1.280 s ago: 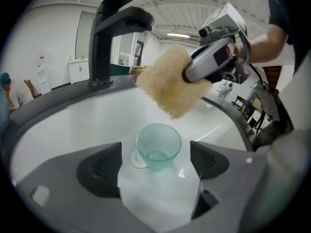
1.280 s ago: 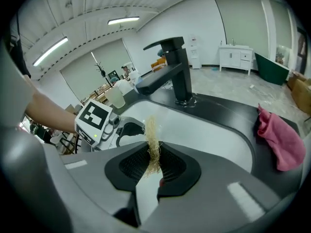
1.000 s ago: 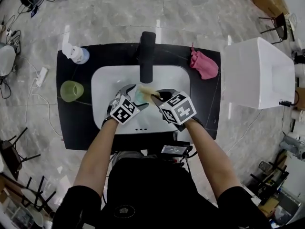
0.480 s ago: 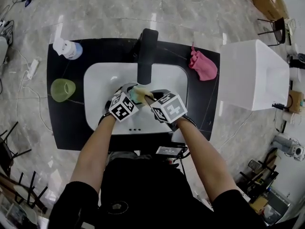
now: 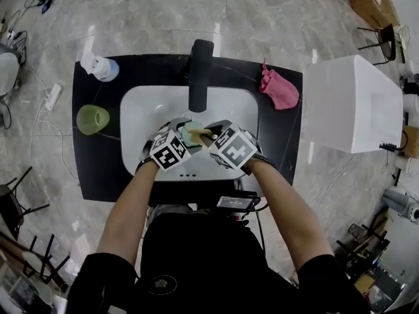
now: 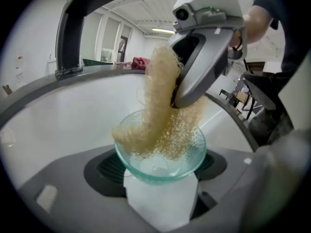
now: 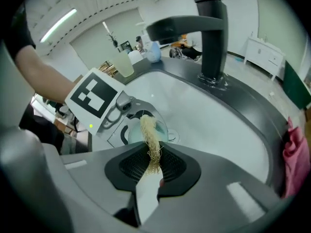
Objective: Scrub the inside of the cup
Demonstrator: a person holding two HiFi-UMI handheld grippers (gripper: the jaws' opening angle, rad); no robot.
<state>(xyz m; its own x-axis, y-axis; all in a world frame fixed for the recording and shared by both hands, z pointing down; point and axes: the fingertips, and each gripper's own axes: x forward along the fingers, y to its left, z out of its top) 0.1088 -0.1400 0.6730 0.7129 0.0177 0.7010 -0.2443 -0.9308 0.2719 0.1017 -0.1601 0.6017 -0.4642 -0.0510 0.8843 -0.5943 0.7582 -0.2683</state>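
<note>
**Scrubbing stage, seen from the head and from both grippers.** The left gripper [image 6: 160,181] is clamped on the clear glass cup [image 6: 160,154], its jaws set wide round the cup's body. They have just been closing a little, with the cup between them. The cup's mouth is open toward the other tool.

The right gripper [image 7: 153,171] has its jaws drawn almost together on one end of a pale fibrous scrubber [image 7: 150,135]. The scrubber's free end reaches into the cup and lies against the inner wall and floor of the glass.

Both tools meet just in front of the faucet [image 5: 200,74], over the white basin [image 5: 141,113]. The cup appears to be held off the basin floor. No water runs from the faucet, and no foam shows in the glass.

Left of the faucet, on the black counter [image 5: 98,169], stand a green tumbler [image 5: 92,120] and, farther back, a pump bottle [image 5: 99,67]. Right of the faucet a pink cloth [image 5: 279,89] lies near the counter's edge.

**Progress, as judged.** Both items are in hand and the scrubber is inside the cup, so the rubbing itself appears to be under way. How much of the inner wall has been covered cannot be read from the frames. What is left is to work round the rest of the wall and bottom, then draw the scrubber out.
</note>
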